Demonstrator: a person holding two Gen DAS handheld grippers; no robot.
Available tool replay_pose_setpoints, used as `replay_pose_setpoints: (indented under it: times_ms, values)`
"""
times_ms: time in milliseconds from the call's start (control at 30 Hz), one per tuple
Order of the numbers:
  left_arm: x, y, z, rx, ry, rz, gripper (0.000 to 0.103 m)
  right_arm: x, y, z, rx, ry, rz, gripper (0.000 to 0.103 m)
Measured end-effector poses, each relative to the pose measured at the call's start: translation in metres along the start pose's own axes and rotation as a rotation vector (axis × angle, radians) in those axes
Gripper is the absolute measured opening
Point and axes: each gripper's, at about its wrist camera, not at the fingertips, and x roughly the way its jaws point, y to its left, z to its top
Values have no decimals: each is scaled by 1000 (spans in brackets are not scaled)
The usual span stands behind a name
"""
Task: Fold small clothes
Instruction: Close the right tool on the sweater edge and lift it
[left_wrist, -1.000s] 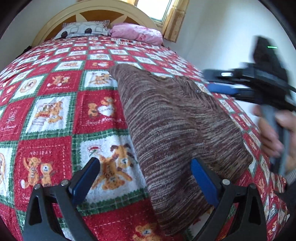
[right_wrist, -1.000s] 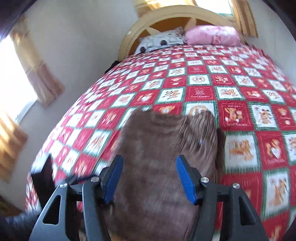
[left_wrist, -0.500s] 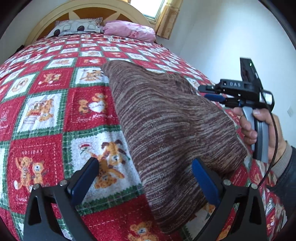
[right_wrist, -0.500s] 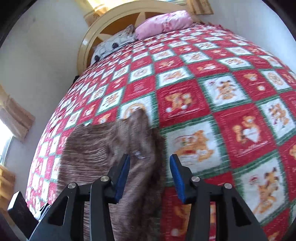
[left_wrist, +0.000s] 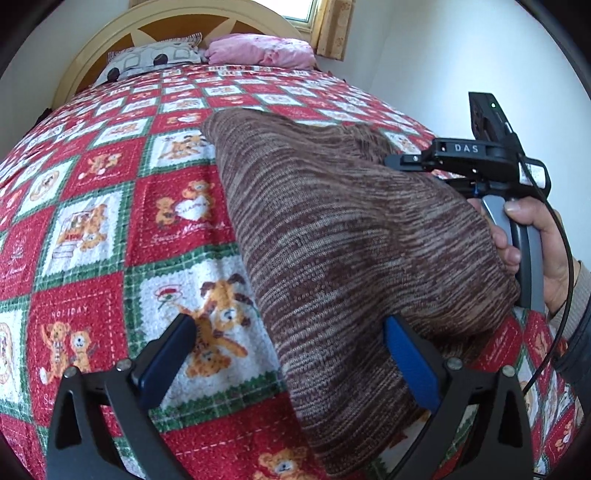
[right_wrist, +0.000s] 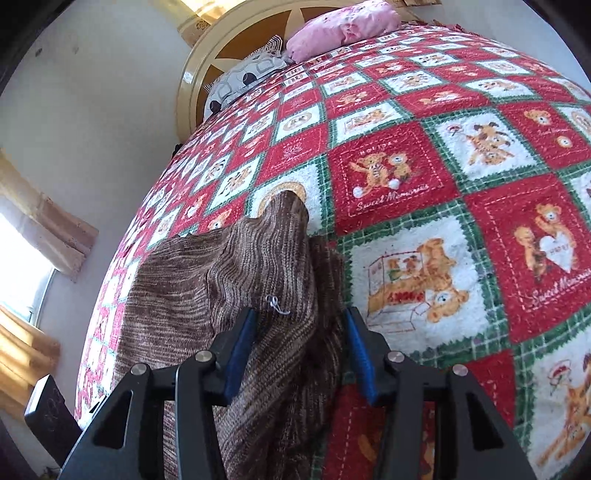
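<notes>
Your right gripper (right_wrist: 301, 347), marked "DAS", had just been opening, its jaws straddling the brown knit garment (left_wrist: 332, 229) without pressing it. The garment lay on the "Sweet Memories" bear bedspread (right_wrist: 424, 166). Your left gripper (left_wrist: 284, 354) stood wide open over the garment's near edge.

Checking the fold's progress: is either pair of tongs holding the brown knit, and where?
Neither holds it. The right tongs straddle a raised edge of the brown knit garment, pads not pressing; they have just been opening. The left tongs stand wide open.

A home bedroom: a bed under a teddy-bear quilt (left_wrist: 110, 206), pillows (left_wrist: 155, 59) and headboard (left_wrist: 110, 40) at twelve o'clock.
</notes>
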Motion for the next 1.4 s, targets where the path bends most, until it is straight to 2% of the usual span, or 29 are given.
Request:
replay_pose_setpoints:
  times_ms: [167,200,300,433,467,500,567,633,667,733,767,1000,1400]
  values:
    - [1,-2,1,9,1,2,103,4,4,-2,-19,-2,-14,50]
    - [0,-3,1,16,2,-5,102,4,4,-2,-14,1,-11,47]
    - [-1,-8,1,39,2,-23,96,6,8,-1,1,36,37,26]
    - [-1,-7,1,37,1,-46,90,6,21,-6,-34,23,-11,25]
    - [-2,-8,1,41,0,-60,82,6,21,-6,-27,21,-12,25]
    - [-2,-9,1,46,7,-100,65,5,21,-7,-22,18,-12,24]
    - [-3,-9,0,38,9,-125,62,4,23,-8,-30,10,-22,23]
    - [-5,-7,0,24,1,-132,52,-1,29,-10,-52,-5,-37,20]
    - [-7,-4,0,12,-8,-134,42,-3,32,-11,-62,-12,-46,20]
    - [-11,3,0,-19,-22,-155,28,-11,38,-12,-73,-32,-65,19]
    - [-13,5,-1,-27,-28,-167,18,-14,40,-13,-72,-38,-70,19]
    - [-50,10,-10,-44,-78,-162,15,-45,77,-17,-103,-96,-20,18]
    - [-134,47,-36,-61,-179,-94,14,-48,151,-45,-137,-78,105,18]
